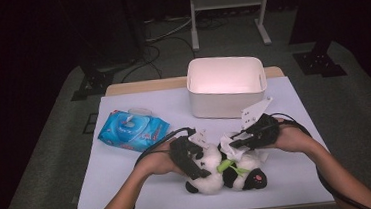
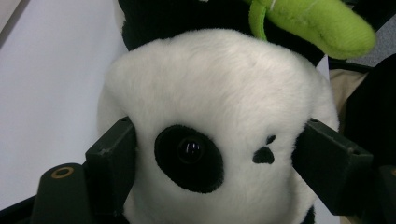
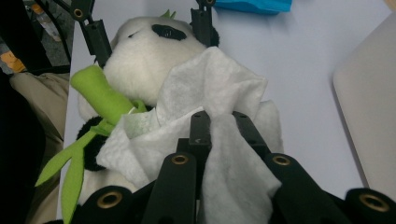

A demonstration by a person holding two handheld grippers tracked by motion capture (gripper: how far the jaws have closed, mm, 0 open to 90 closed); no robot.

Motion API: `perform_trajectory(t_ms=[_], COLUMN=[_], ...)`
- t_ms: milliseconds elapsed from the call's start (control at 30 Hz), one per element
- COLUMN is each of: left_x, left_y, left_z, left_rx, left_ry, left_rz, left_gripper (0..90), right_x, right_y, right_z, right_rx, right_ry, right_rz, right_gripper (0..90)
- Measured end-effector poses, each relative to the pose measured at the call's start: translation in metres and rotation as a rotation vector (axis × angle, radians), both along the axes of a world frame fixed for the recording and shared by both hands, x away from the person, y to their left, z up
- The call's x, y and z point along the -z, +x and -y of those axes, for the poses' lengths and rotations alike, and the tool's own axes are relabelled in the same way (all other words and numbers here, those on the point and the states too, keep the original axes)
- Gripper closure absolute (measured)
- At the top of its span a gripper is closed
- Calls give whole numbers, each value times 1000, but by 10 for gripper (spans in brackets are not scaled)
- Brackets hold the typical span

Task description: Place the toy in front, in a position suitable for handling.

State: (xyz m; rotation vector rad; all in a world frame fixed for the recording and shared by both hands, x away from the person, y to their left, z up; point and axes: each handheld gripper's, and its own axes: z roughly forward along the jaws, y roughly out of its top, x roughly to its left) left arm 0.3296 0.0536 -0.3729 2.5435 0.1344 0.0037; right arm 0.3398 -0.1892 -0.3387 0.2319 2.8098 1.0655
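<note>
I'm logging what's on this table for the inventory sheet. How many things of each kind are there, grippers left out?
Plush panda toy: 1
White wipe: 1
Blue wipes pack: 1
White bin: 1
Total: 4

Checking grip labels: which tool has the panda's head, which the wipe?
The left tool clamps the panda's head; the right tool pinches the white wipe against its body.
</note>
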Motion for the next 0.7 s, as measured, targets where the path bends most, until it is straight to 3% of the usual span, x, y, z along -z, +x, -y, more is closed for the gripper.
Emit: perform_trajectory(t_ms=[233,400,500,700], left_x=[1,2,2,1], left_y=[1,3,3,2], left_z=[-1,-3,-3,-2], left_rx=[-5,-17,-21,-24], left_ry=[-1,-7,-10,6], left_rz=[-11,-26,-30,-23], left_gripper=[203,203,202,202], right_x=[2,5,10,21], right_y=[-4,-15,-23,-33], right_z=[-2,6,17,38], right_rx=[-13,-17,-2,43], right_ry=[37,37,25,60], right_rz=[-12,-20,-28,-43], right_gripper=[796,796,796,796])
